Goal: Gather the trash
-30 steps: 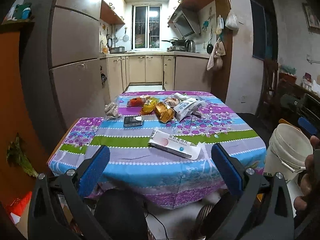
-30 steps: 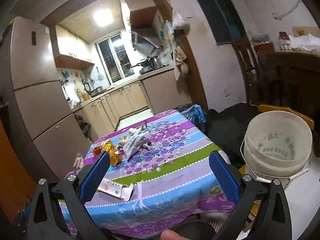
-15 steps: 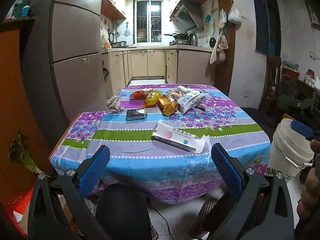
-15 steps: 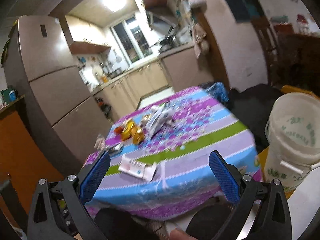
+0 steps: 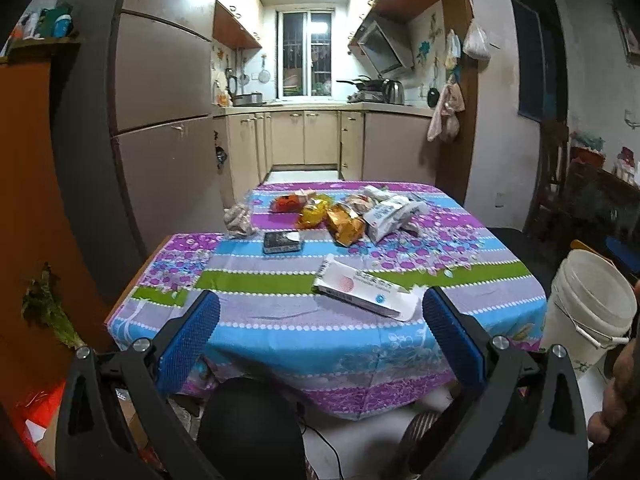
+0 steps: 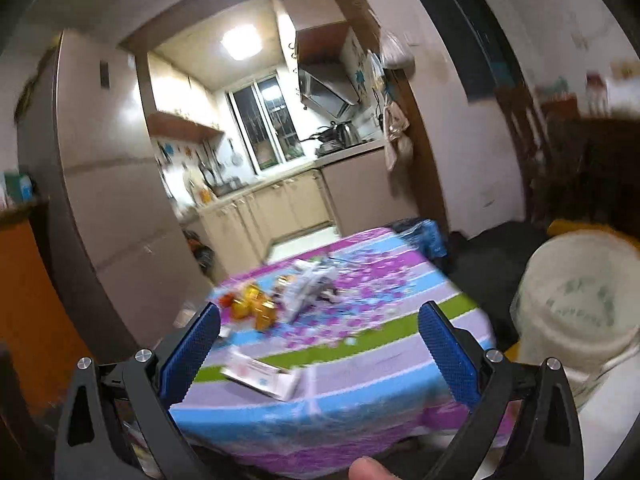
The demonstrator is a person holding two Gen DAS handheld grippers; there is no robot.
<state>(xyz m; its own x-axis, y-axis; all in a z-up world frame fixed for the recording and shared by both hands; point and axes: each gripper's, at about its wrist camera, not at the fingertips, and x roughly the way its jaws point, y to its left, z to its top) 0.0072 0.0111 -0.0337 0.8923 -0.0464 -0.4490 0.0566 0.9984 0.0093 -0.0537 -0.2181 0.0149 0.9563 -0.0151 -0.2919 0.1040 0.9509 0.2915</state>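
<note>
Both wrist views face the table [image 5: 256, 312] from its near edge, sharing table and kitchen.

near worktop [image 5: 280, 320] strip bare — open approach | white box [image 5: 360, 290] mid-right | wrappers [image 5: 340, 220] crowd far half | bucket [image 5: 592, 304] off right edge — mouth open

Wrappers [image 5: 346, 222] and flat carton [image 5: 360, 290] litter table.
</note>
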